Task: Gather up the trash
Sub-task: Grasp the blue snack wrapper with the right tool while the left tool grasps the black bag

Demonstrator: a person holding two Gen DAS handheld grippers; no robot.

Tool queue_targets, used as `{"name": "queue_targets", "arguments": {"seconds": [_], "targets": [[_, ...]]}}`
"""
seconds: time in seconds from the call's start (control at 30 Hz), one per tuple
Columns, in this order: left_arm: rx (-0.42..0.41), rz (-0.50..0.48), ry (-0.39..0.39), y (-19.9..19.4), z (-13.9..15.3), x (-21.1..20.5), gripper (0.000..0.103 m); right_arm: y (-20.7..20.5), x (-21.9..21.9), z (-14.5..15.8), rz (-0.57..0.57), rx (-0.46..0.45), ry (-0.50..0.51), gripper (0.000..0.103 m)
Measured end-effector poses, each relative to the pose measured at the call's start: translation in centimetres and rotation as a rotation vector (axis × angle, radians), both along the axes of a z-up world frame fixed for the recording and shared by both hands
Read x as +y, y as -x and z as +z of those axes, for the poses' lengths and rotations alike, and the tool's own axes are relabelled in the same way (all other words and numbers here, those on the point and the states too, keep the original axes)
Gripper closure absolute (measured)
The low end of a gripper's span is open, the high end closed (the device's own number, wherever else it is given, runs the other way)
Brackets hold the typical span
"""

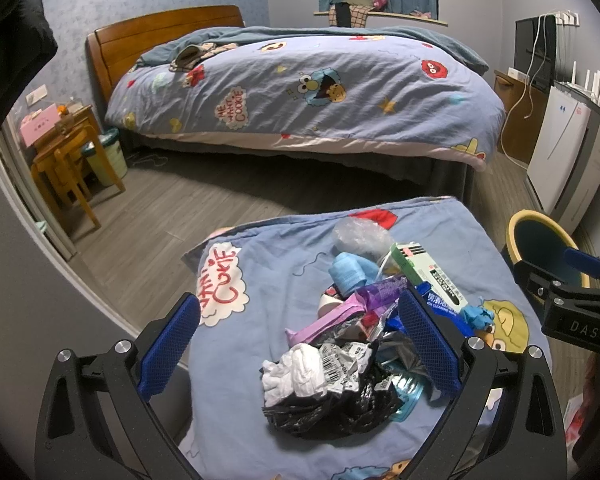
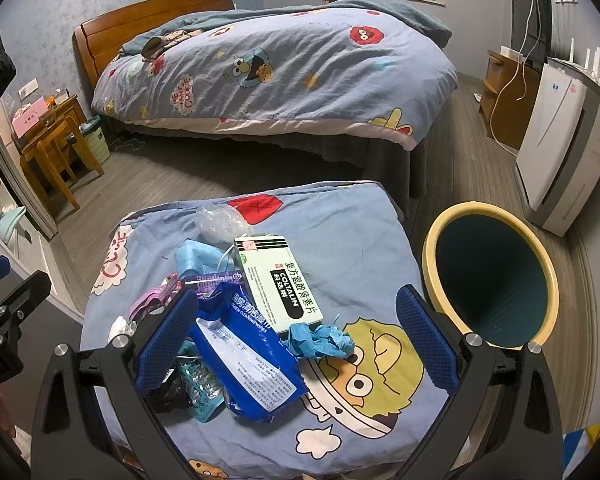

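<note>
A pile of trash lies on a blue cartoon-print cloth [image 1: 284, 264]: a black plastic bag [image 1: 332, 404], white crumpled tissue [image 1: 292, 372], a purple wrapper [image 1: 340, 312], a green medicine box [image 2: 278, 280], a blue wipes pack [image 2: 244, 356], a crumpled blue glove [image 2: 320, 338] and clear plastic [image 2: 220, 220]. My left gripper [image 1: 300, 340] is open and hovers over the black bag and tissue. My right gripper [image 2: 296, 340] is open above the wipes pack and glove. A yellow-rimmed bin [image 2: 492, 276] stands at the right, also in the left wrist view [image 1: 540, 252].
A bed [image 1: 300, 92] with the same print stands behind across a strip of wood floor. A wooden nightstand and chair [image 1: 68, 148] and a small bin [image 1: 112, 152] are at the left. A white appliance [image 2: 556, 140] and cabinet [image 2: 504, 96] stand at the right wall.
</note>
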State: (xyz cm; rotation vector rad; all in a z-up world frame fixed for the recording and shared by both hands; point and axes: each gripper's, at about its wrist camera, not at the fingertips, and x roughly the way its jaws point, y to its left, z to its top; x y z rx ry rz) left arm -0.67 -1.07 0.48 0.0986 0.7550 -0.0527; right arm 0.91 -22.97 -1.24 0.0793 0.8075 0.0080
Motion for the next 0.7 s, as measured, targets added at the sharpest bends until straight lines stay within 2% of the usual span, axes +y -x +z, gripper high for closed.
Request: {"name": "queue_targets", "arguments": {"seconds": [0.2,0.23,0.27,0.3,0.33,0.5,0.57,0.7], "targets": [[-0.001,-0.046,-0.002,-0.3,-0.9,0.4,0.005,-0.4,-0.4,-2.9,0.008,0.023,0.064,0.006],[0.002,-0.053,-0.014,-0.4,-1.5,0.6,0.005,-0.6,-0.6,-3.2,0.003,0.039,0.11,0.006],[0.016,-0.059,-0.025,-0.6,-2.3,1.0,0.005,-1.0,-0.8,-3.5,0.002,0.053,0.231,0.006],[0.036,-0.056,-0.03,-0.9,-3.0,1.5,0.005,-1.1,-0.8,-4.1,0.025,0.077,0.222,0.006],[0.069,-0.054,-0.027,-1.2,-3.7,1.9,0.005,-1.1,-0.7,-3.8,0.042,0.092,0.276,0.006],[0.21,-0.027,0.003,-1.6,-6.7,3.8,0.005,-0.4,1.3,-5.7,0.181,0.109,0.23,0.006],[0.248,-0.053,0.017,-1.3,-7.8,4.1,0.005,-0.5,2.3,-6.9,0.224,0.132,0.222,0.007],[0.268,-0.109,-0.012,-0.2,-8.3,3.3,0.006,-1.0,3.2,-9.5,0.282,0.248,0.18,0.029]]}}
